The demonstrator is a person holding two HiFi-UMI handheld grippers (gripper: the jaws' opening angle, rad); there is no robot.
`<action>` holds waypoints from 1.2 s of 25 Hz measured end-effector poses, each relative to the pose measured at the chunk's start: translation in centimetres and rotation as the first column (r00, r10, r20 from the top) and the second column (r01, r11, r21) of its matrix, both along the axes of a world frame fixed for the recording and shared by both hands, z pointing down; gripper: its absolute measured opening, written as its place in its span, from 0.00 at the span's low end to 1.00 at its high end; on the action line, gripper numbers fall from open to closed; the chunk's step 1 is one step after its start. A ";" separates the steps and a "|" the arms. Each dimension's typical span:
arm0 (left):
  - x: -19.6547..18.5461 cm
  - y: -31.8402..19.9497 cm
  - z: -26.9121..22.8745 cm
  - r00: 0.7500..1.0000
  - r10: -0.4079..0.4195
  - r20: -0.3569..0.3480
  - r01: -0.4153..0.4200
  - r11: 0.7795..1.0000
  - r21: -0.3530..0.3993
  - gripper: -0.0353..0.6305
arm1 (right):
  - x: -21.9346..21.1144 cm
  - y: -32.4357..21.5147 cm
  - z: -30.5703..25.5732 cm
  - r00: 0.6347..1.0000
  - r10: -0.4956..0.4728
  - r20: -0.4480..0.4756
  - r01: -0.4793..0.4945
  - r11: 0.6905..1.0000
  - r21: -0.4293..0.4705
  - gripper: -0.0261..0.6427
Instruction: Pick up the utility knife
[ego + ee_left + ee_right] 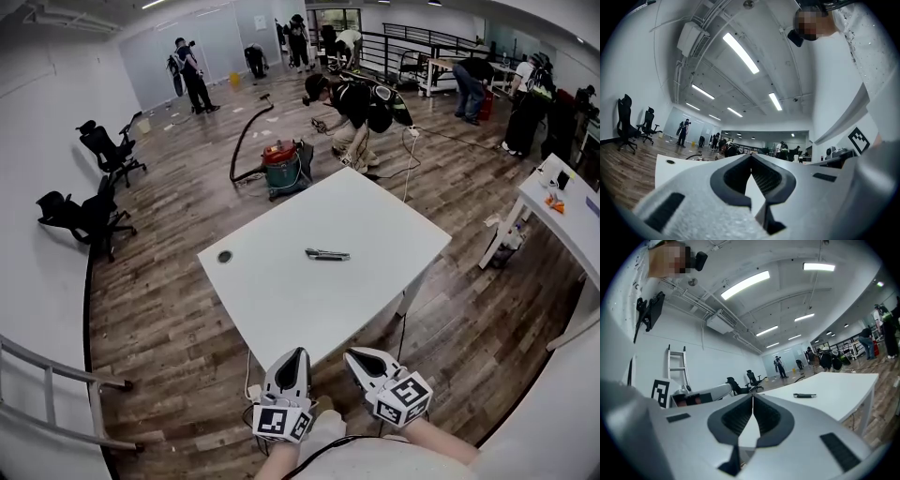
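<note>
I held my left tongs point(296, 356) and right tongs point(357, 357) pressed closed and empty at the near edge of the counter point(272, 305), because the utility knife point(327, 254) lay flat near its middle, well apart from both.

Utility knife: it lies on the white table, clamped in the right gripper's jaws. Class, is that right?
No. The utility knife lies on the white table, but untouched: the right gripper, its jaws shut on nothing, is well away from it. The head view shows this.
</note>
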State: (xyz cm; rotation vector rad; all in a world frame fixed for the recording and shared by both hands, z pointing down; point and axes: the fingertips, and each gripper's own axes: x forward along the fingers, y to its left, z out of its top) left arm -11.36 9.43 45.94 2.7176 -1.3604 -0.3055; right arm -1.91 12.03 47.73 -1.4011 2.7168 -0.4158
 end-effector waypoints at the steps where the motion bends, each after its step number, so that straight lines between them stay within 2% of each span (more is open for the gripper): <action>1: 0.0 -0.9 -0.1 1.000 0.001 0.001 -0.001 1.000 0.001 0.06 | -0.1 -0.9 0.0 1.000 0.002 -0.002 -0.002 1.000 0.002 0.05; 11: 0.7 -8.2 -0.3 0.998 0.056 0.006 -0.057 0.998 0.010 0.06 | -1.0 -8.4 -0.1 0.998 0.060 -0.021 -0.060 0.998 0.014 0.05; 25: 1.2 -14.4 0.8 0.991 0.133 0.020 -0.133 0.991 -0.003 0.06 | -1.0 -14.4 0.3 0.995 0.097 -0.025 -0.097 0.995 0.022 0.05; 30: 0.7 -16.1 1.7 0.990 0.138 0.016 -0.137 0.990 -0.022 0.06 | -1.1 -15.8 0.6 0.993 0.114 -0.035 -0.114 0.993 0.017 0.05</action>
